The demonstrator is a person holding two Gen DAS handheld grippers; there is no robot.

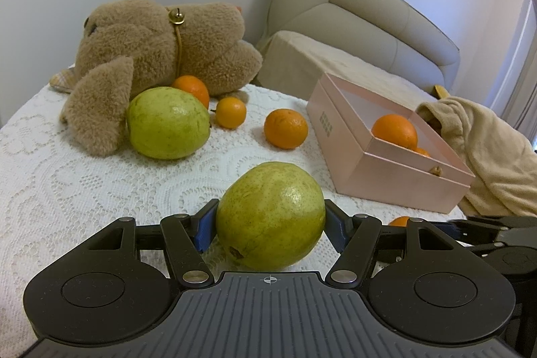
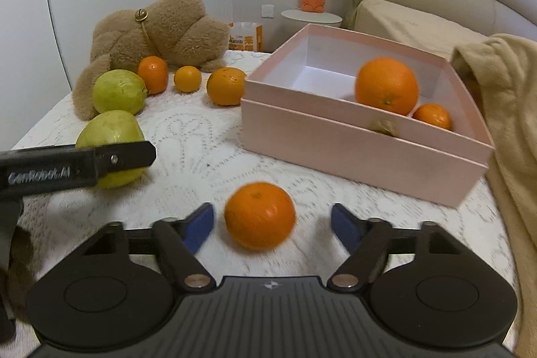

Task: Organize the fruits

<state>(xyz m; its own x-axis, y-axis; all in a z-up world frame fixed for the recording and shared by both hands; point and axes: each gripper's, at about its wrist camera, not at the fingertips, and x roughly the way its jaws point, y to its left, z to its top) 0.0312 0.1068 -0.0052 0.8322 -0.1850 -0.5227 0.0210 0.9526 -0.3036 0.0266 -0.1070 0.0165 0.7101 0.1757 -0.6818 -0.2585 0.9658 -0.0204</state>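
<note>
My left gripper (image 1: 270, 228) is shut on a green pear-like fruit (image 1: 270, 210), its blue pads pressed on both sides of it above the lace tablecloth. In the right wrist view one of its fingers (image 2: 127, 156) crosses that fruit (image 2: 110, 130). My right gripper (image 2: 273, 227) is open around a small orange (image 2: 259, 215) lying on the cloth, with a gap at each pad. The pink box (image 2: 335, 150) stands just beyond, holding a large orange (image 2: 386, 86), a small orange (image 2: 432, 115) and a walnut (image 2: 384, 127).
A second green fruit (image 1: 167, 123) and three oranges (image 1: 286, 129) (image 1: 230, 112) (image 1: 193, 88) lie by a brown plush toy (image 1: 151, 49) at the back left. A beige garment (image 1: 496, 156) hangs against the box's right side. A sofa (image 1: 352, 15) stands behind.
</note>
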